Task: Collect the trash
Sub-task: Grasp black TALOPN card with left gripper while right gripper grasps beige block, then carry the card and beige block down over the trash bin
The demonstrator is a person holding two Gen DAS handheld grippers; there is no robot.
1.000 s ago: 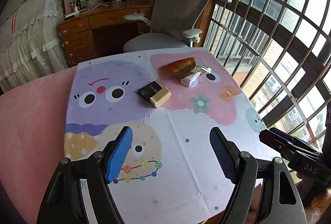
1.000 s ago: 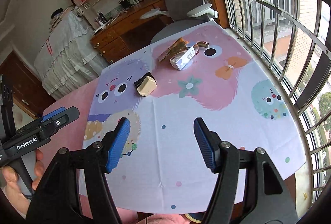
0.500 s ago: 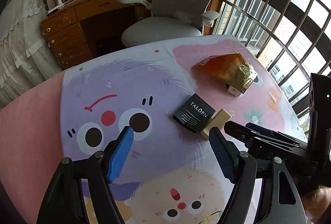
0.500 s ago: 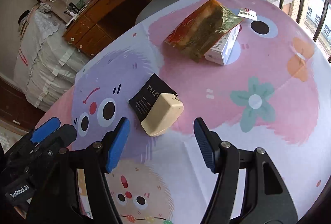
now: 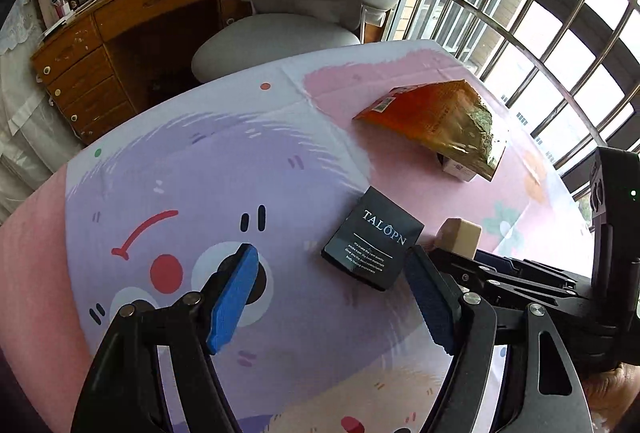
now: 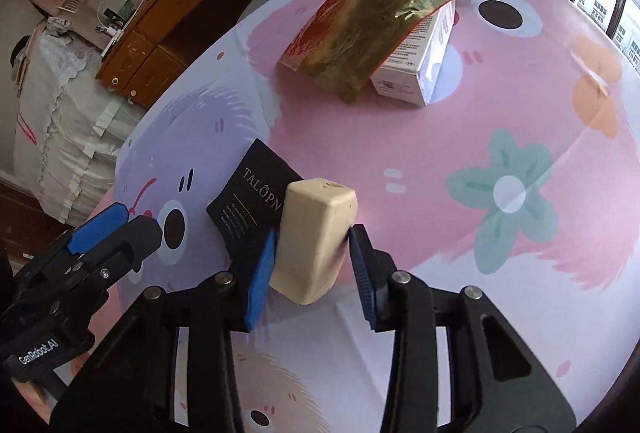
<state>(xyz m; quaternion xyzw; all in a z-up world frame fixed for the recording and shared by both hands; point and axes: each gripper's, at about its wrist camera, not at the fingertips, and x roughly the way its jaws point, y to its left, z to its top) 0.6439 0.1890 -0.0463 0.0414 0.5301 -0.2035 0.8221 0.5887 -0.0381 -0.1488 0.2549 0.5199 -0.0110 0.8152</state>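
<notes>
Beige block sits between right hand-held gripper pads, grip unclear; left hand-held gripper released beside black box, table leftward bare.

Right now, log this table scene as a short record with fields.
surface: cartoon tablecloth
trash items: cream block; black TALOPN packet; orange-gold foil bag; white box
stacking: foil bag leans on the white box; cream block overlaps the black packet's edge
right hand-held gripper: pads either side of the cream block, contact unclear
left hand-held gripper: open, empty, black packet just ahead
background: grey chair, wooden desk
</notes>
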